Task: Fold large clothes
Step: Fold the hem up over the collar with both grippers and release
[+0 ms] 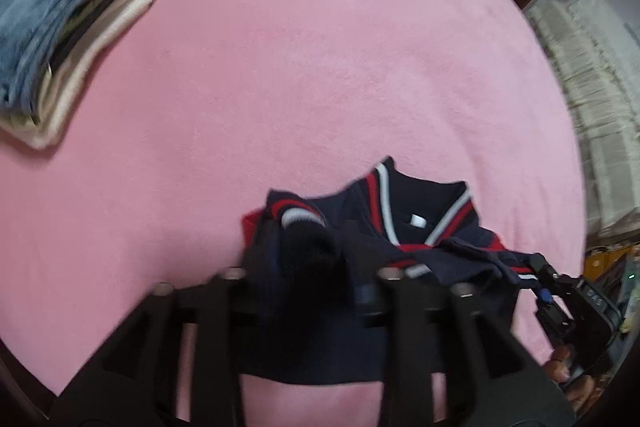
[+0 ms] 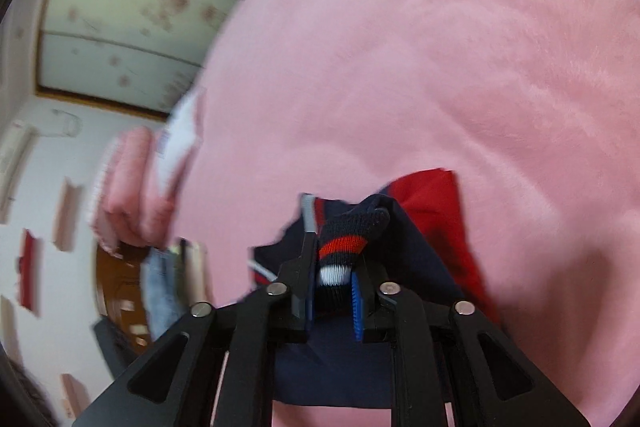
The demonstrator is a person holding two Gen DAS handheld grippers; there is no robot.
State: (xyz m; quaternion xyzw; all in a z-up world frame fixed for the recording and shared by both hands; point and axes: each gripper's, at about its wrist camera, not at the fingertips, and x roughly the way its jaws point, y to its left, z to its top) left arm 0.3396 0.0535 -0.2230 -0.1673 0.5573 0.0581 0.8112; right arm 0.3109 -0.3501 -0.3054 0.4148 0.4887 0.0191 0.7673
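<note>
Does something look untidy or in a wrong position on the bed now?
Yes. The navy sweater lies bunched near the front edge of the pink blanket, collar up, both striped cuffs pulled over its body. The folded clothes stack at far left looks tidy. Nothing is visibly damaged.

Both claws are matte black frames of slanted struts with triangular cut-outs, joined by round silver pivot screws. The right claw (image 2: 332, 301) has ribbed blue pads (image 2: 357, 311) lining its fingers. The left claw (image 1: 308, 255) shows blurred.
</note>
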